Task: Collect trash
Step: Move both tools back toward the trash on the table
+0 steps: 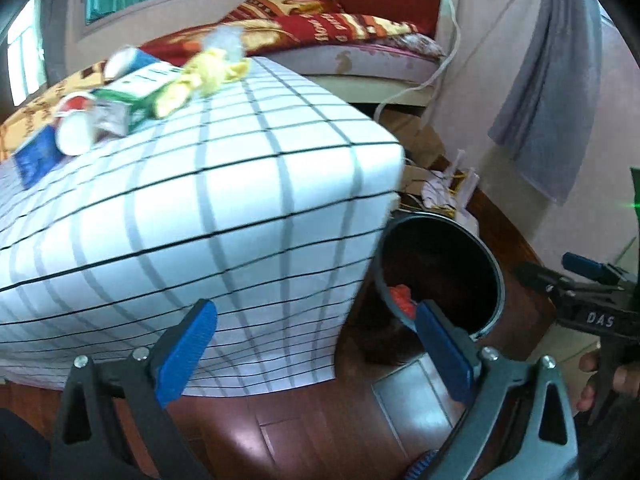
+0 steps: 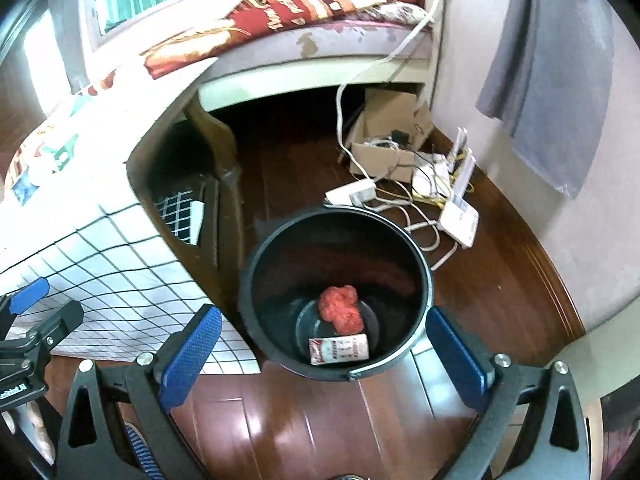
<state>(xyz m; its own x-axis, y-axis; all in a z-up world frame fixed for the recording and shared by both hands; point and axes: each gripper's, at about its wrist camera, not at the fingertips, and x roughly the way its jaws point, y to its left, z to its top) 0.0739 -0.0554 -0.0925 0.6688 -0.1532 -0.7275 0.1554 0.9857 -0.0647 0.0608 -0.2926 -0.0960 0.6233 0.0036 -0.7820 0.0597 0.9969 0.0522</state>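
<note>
A black bucket stands on the wood floor beside the table. Inside it lie a crumpled red wrapper and a small white and red packet. My right gripper is open and empty, just above the bucket's near rim. My left gripper is open and empty, over the table's hanging cloth, with the bucket to its right. Trash lies at the table's far left: a green and white carton, a yellow wrapper, a white cup, a blue packet.
A bed with red bedding stands behind. A cardboard box, a power strip and white routers with cables lie on the floor past the bucket. A grey towel hangs on the right wall.
</note>
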